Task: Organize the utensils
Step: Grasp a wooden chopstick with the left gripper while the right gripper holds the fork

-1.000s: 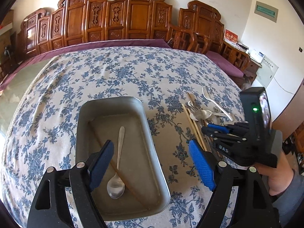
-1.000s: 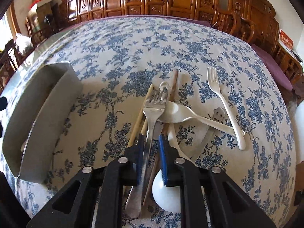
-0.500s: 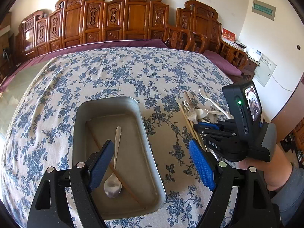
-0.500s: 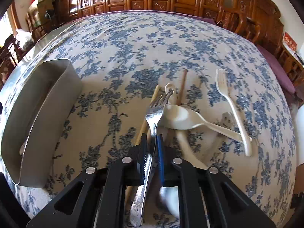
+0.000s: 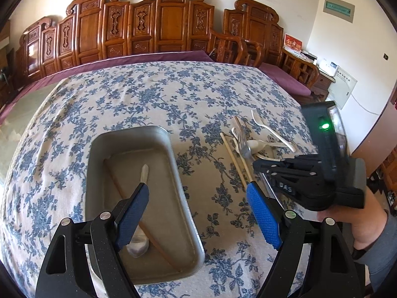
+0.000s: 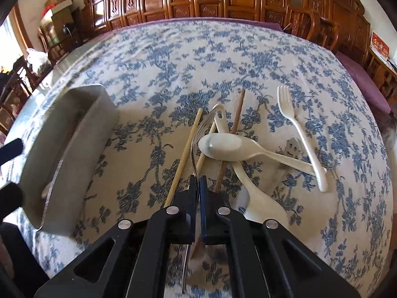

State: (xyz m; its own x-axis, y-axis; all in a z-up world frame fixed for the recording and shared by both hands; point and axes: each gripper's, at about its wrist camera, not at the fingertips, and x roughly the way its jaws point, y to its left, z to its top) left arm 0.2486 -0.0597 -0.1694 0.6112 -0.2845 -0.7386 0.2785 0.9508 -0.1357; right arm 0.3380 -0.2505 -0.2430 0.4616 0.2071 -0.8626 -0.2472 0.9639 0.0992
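In the left wrist view, your left gripper (image 5: 197,213) sits at the bottom of the frame with its blue pads spread wide and nothing between them. The metal tray (image 5: 178,171) lies just beyond, left of centre, with a metal spoon (image 5: 144,173) and a chopstick (image 5: 116,186) inside. At the right edge, your right gripper (image 5: 255,165) reaches into the pile of utensils on the flowered tablecloth (image 5: 161,94).

In the right wrist view, your right gripper (image 6: 199,186) at bottom centre is closed tight on the handle of the metal fork (image 6: 194,146), turned on edge, tines pointing toward mid-frame. Right of it lie a white spoon (image 6: 223,146), a white plastic fork (image 6: 297,129), and chopsticks (image 6: 186,146). The tray (image 6: 82,129) stands at the left.
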